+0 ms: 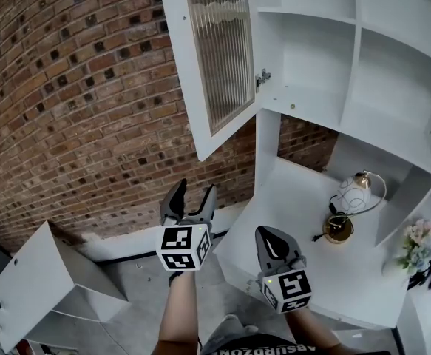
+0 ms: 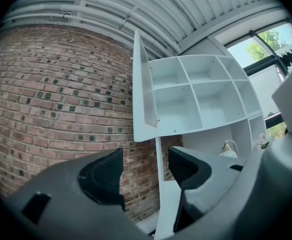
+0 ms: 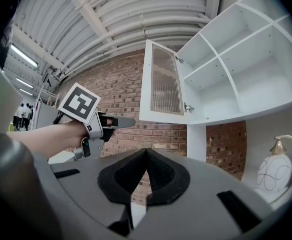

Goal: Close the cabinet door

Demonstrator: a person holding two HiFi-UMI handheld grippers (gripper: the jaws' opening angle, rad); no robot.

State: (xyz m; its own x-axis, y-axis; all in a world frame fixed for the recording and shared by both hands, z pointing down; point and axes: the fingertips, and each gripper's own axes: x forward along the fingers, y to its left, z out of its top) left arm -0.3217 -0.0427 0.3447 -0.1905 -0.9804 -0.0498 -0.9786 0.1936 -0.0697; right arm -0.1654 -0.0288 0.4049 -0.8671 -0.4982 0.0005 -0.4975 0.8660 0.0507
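Left gripper (image 1: pixel 195 189) gapes below upright, outswung cabinet door (image 1: pixel 219 50).

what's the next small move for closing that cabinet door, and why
Probably raise the left tongs to the free lower corner of the cabinet door. The door stands wide open, swung out toward the brick wall, and nothing touches it. The left tongs are open just below that corner, nearer than the shut right tongs, so they seem best placed to push it.
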